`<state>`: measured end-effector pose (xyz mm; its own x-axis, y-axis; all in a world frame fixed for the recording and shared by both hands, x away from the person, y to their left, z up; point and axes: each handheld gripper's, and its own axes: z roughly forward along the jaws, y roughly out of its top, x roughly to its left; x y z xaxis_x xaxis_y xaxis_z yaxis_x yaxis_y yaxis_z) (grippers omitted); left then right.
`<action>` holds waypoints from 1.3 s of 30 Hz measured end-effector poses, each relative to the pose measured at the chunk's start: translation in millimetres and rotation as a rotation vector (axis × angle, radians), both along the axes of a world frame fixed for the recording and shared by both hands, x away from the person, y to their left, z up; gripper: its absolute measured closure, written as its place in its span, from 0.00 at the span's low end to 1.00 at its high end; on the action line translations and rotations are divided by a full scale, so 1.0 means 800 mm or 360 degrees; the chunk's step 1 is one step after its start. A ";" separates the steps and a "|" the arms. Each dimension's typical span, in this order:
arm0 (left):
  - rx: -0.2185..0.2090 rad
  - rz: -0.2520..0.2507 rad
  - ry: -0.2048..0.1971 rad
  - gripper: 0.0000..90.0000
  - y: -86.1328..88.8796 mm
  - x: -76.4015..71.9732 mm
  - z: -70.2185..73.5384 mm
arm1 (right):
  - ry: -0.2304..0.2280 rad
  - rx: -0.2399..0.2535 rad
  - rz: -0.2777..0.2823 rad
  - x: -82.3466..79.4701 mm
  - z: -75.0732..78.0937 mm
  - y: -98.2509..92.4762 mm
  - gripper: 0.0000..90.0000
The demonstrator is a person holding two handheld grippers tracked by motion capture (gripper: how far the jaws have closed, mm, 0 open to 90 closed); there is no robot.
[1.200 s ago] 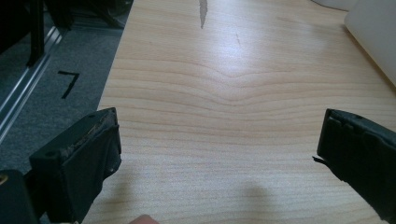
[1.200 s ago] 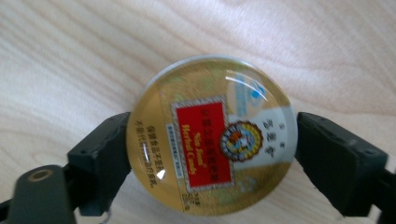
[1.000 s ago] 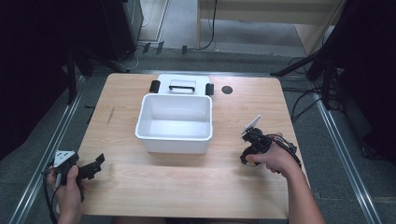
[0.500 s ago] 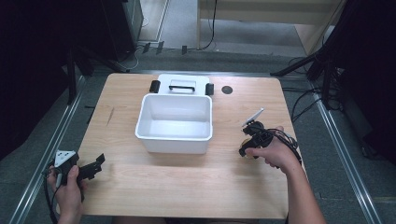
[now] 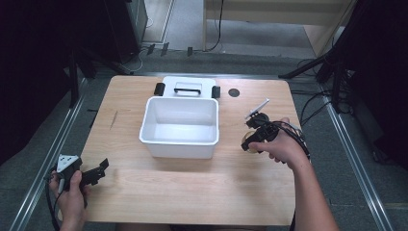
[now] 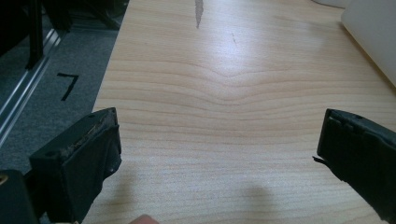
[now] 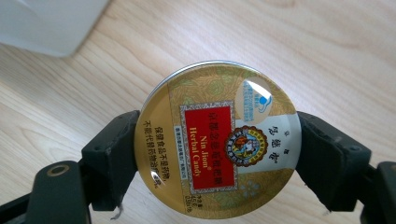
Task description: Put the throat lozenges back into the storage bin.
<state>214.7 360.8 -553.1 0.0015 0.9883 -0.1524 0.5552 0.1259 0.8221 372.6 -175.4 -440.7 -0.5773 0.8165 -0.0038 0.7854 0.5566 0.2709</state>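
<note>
clamped by its rim in the right gripper (image 7: 215,163), a round, glossy gold candy tin (image 7: 217,140) hangs above the pale wood-grain table (image 5: 192,192), right of the smooth white rectangular tub (image 5: 180,126); the left gripper (image 6: 219,154) rests near-left, its matte black jaws apart

- Overhead light is falling evenly on the table (image 5: 192,192); the surroundings are staying dark, almost black at the sides.
- A pale sheen is spreading across the wood in the left gripper view.
- Glare spots are sitting on the candy tin (image 7: 217,140) lid.
- The white bin (image 5: 179,126) is reading nearly blown out.
- Shadows are lying soft and short.
</note>
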 end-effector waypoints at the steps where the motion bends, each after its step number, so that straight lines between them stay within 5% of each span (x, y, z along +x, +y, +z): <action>1: 0.0000 0.0000 0.0000 0.00 0.000 0.000 0.000 | 0.0000 0.0000 0.0000 0.000 0.000 0.000 0.23; 15: 0.0002 -0.0007 0.0009 0.00 0.000 0.001 0.000 | -0.0141 0.0048 0.0091 0.009 0.047 0.018 0.23; 39: 0.0001 -0.0009 0.0022 0.00 -0.001 0.002 0.000 | -0.0249 0.0036 0.0224 0.023 0.099 0.069 0.23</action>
